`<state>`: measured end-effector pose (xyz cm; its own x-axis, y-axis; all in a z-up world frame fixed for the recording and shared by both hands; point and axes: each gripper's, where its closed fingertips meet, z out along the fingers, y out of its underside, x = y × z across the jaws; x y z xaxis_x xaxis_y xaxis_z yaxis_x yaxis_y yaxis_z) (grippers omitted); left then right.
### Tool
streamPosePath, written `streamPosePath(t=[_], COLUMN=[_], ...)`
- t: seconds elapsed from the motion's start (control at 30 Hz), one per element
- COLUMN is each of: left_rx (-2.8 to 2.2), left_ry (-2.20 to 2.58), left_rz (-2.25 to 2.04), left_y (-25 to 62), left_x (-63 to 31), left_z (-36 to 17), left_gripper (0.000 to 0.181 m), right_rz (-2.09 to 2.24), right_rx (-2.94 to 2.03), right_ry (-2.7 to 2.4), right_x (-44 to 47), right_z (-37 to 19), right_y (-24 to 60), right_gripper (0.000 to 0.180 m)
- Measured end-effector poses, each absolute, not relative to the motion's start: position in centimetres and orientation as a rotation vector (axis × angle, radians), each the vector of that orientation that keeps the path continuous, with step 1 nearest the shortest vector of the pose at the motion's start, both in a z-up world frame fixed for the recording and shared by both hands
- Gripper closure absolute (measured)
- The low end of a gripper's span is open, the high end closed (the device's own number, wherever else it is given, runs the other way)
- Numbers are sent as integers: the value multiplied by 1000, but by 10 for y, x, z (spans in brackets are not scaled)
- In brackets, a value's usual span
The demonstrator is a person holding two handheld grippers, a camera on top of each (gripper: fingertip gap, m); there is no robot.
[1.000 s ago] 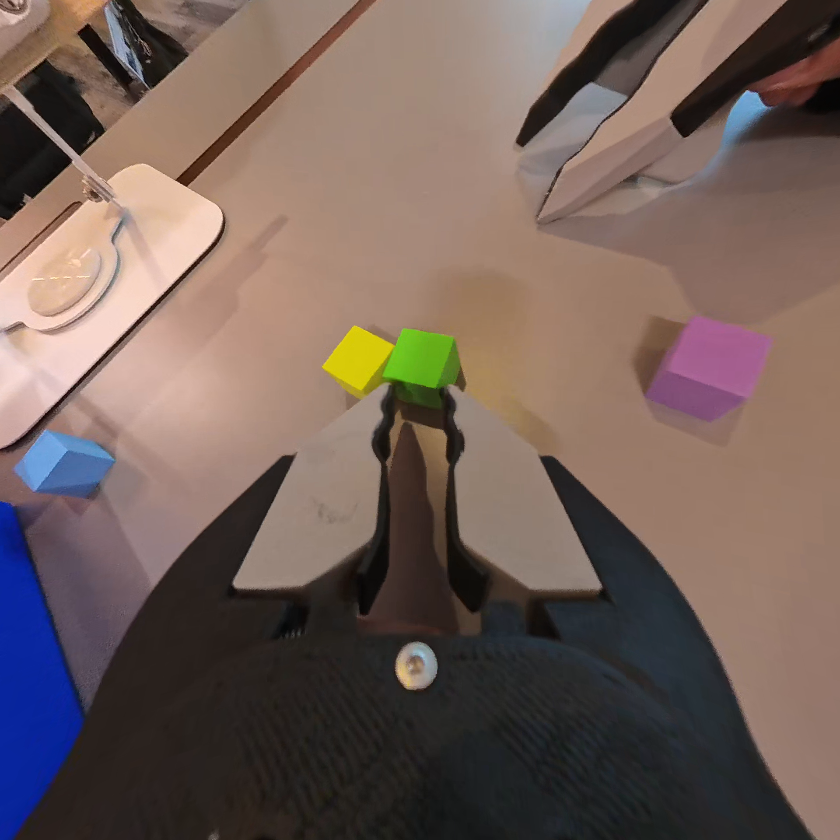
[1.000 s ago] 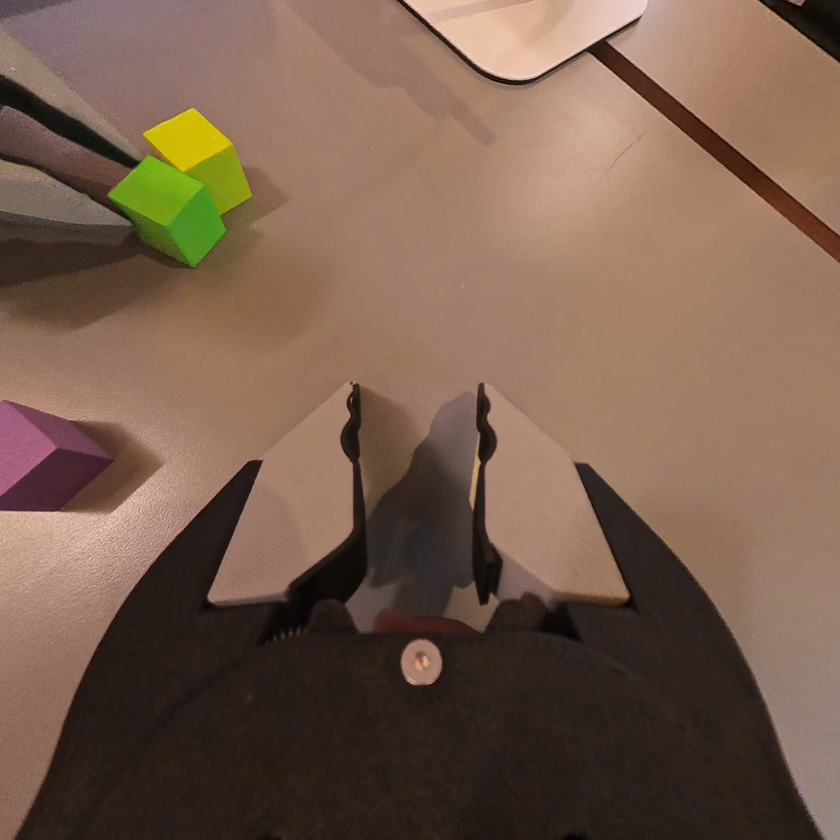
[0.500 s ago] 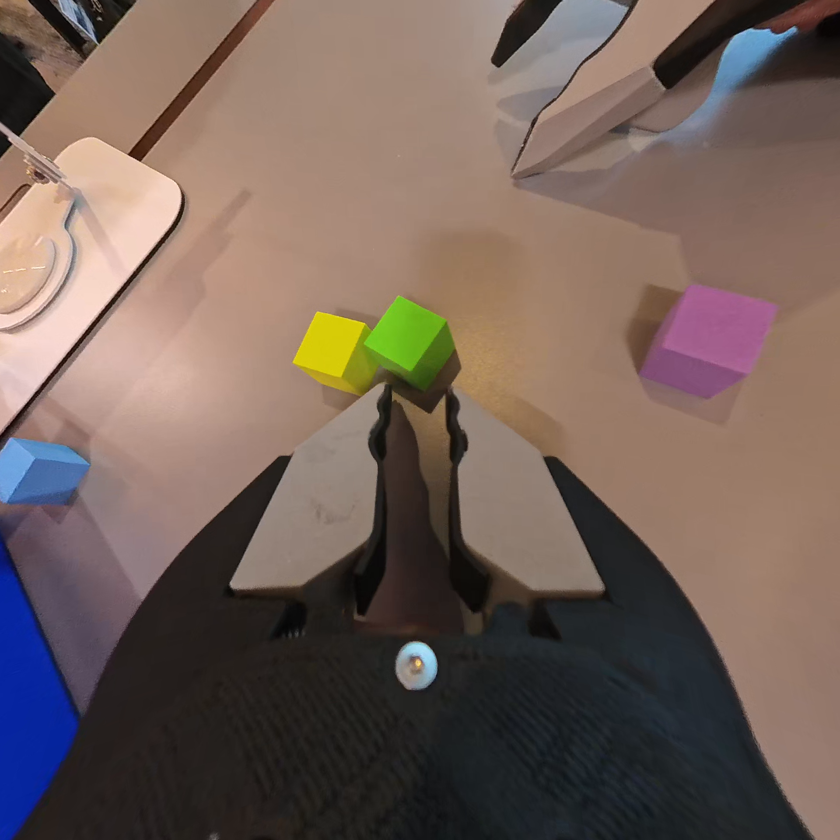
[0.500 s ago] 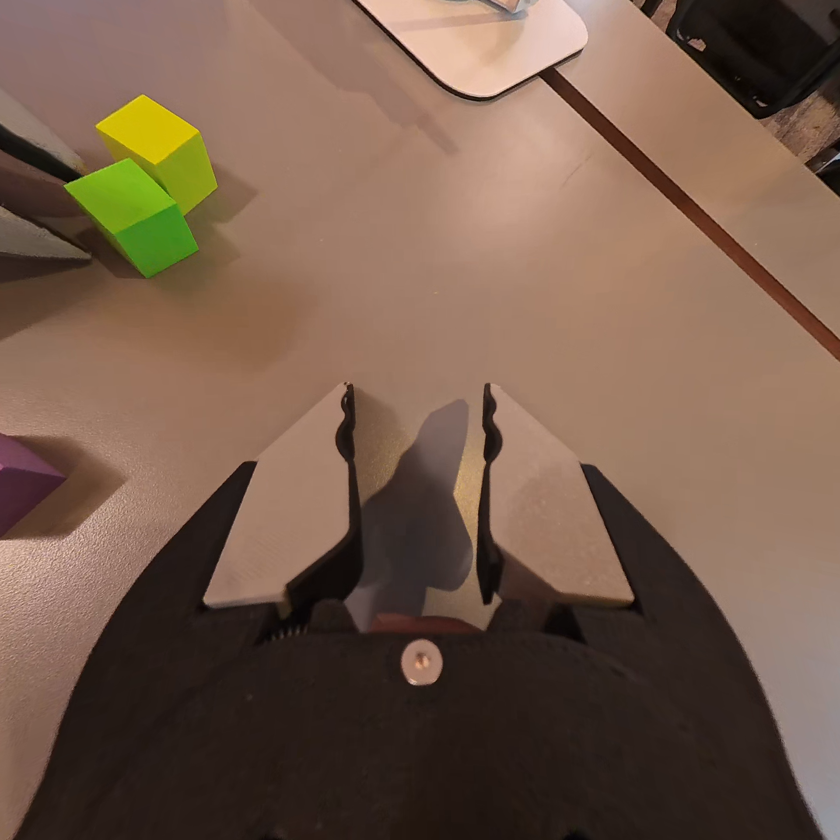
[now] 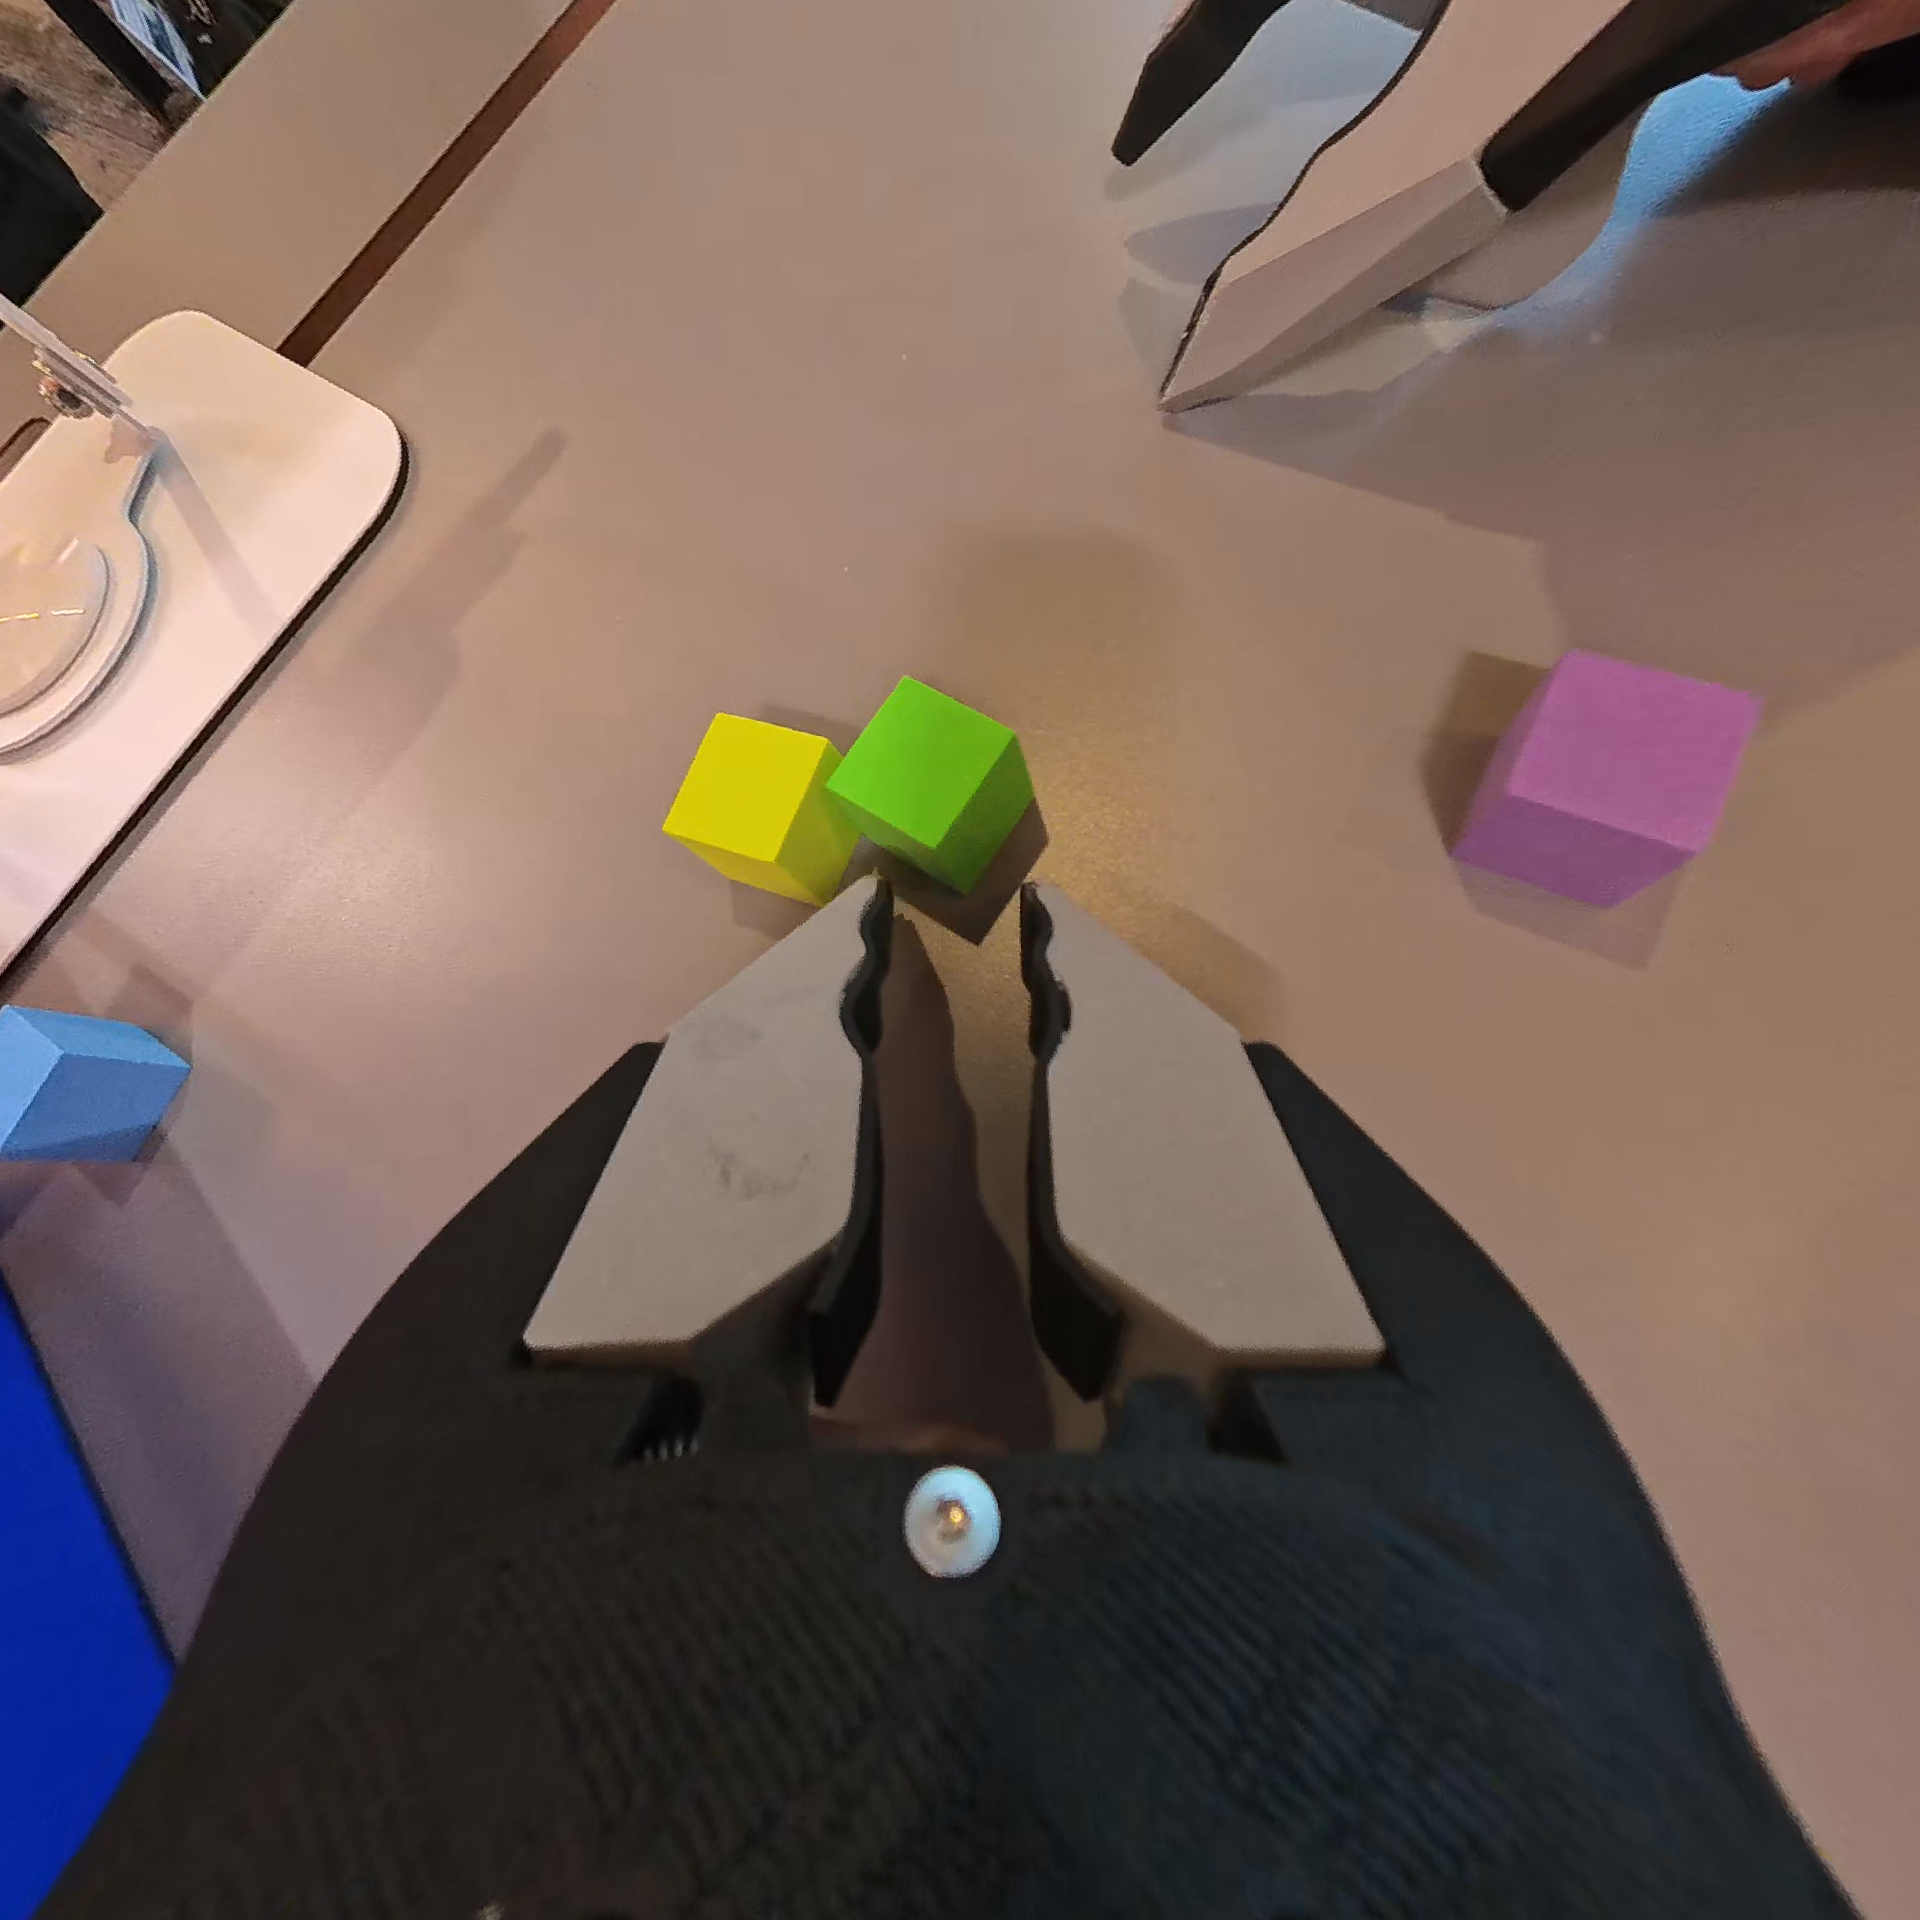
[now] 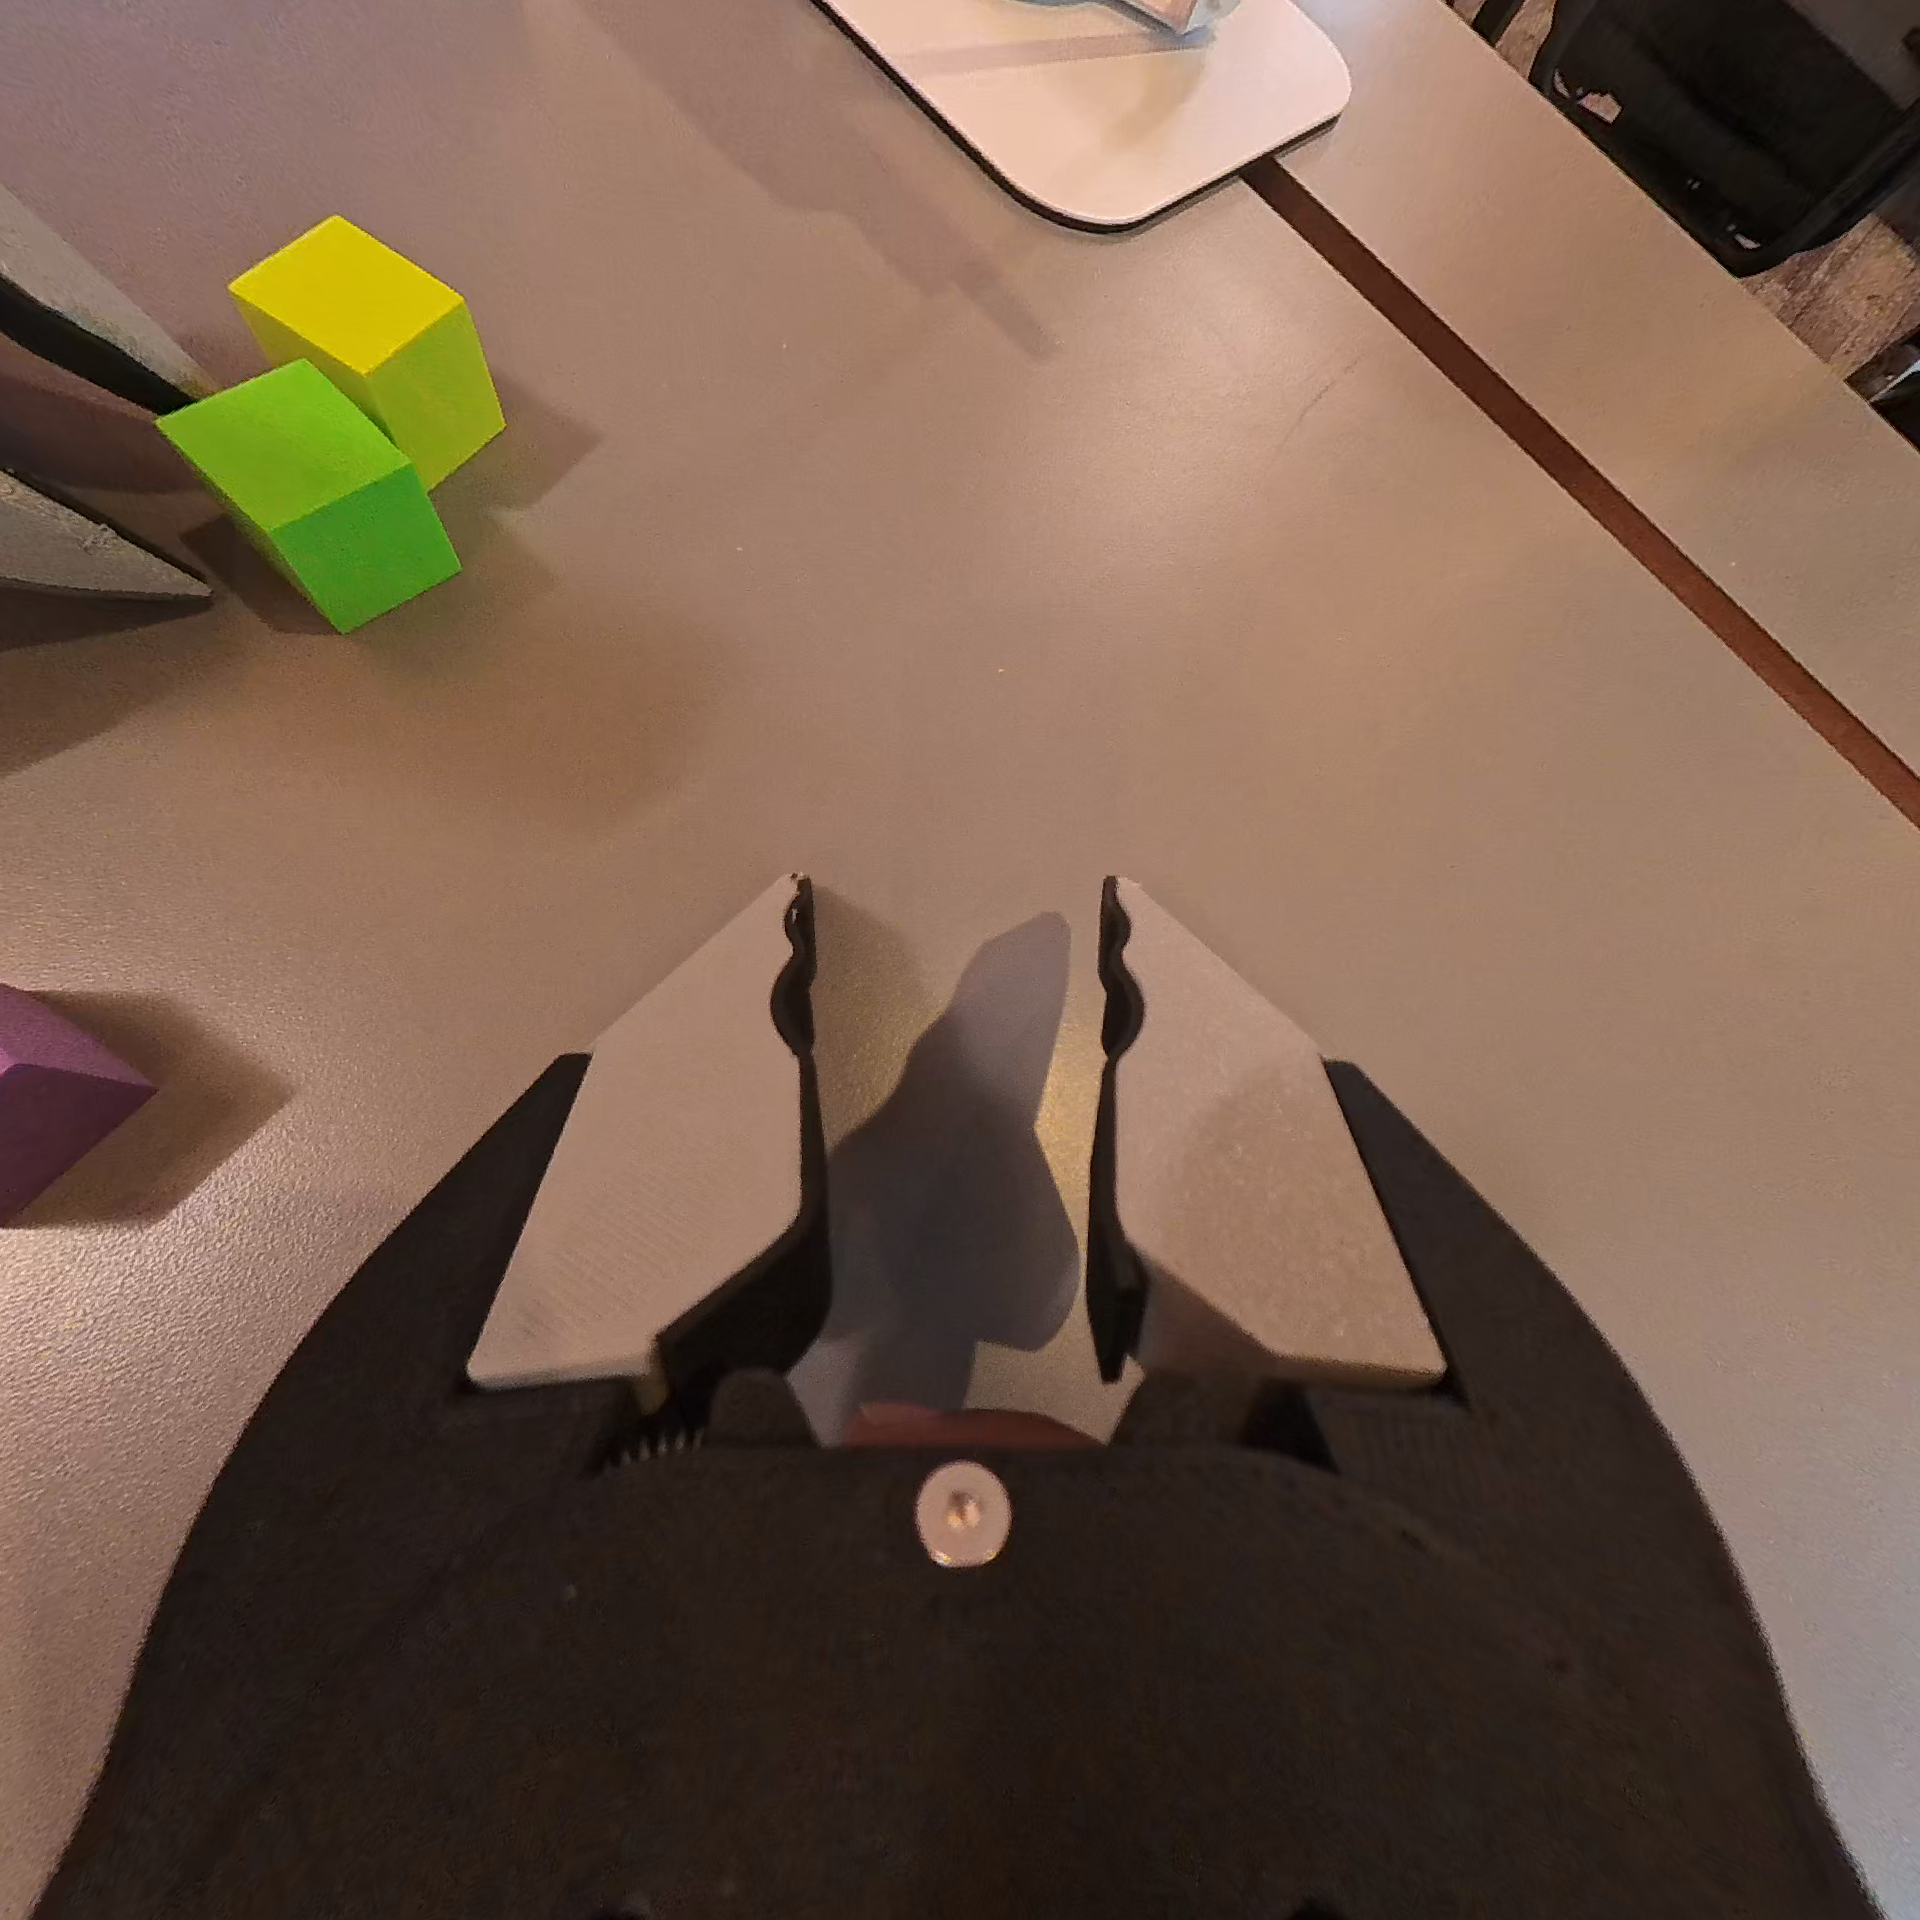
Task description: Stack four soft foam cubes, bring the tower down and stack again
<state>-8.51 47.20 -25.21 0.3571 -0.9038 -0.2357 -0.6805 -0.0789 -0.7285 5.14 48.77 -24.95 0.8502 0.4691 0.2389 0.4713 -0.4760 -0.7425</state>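
Note:
A green foam cube (image 5: 930, 781) sits on the grey table, touching a yellow cube (image 5: 758, 805) on its left. My left gripper (image 5: 954, 894) is open and empty, its tips just short of the green cube. A purple cube (image 5: 1610, 774) lies alone to the right and a blue cube (image 5: 73, 1086) at the left edge. My right gripper (image 6: 956, 883) is open and empty over bare table. The right wrist view shows the green cube (image 6: 312, 488), the yellow cube (image 6: 374, 332) and the purple cube (image 6: 52, 1091) to its left. The right gripper also shows at the top right of the left wrist view (image 5: 1351, 260).
A white base plate with a thin metal stand (image 5: 208, 499) lies at the left of the table and shows at the top of the right wrist view (image 6: 1091, 104). A brown seam (image 6: 1558, 468) crosses the table. A blue panel (image 5: 52, 1558) is at the lower left. From the left gripper's tips to the blue panel (image 5: 52, 1558) is close to 20 cm.
My left gripper has let go of the green cube and drawn back a little; the cube now rests beside the yellow one. My right gripper has opened slightly wider and shifted.

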Motion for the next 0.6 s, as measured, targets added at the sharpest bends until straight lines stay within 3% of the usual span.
streamPosePath(t=[0.4, 0.5, 0.6], left_rx=[-1689, -1700, -1728], left_ry=[1517, 1498, 1452], left_rz=[-329, -346, -423], left_y=[454, 454, 454], left_x=[-74, -72, -72], left_z=[-252, -250, -245], left_gripper=[164, 155, 135], right_rz=[-7, -7, -8], right_rx=[-2138, -2138, -2137], right_ry=[-687, -687, -688], right_x=[51, 51, 51], right_z=[-249, -249, -249], right_y=[488, 488, 488], right_gripper=[128, 128, 128])
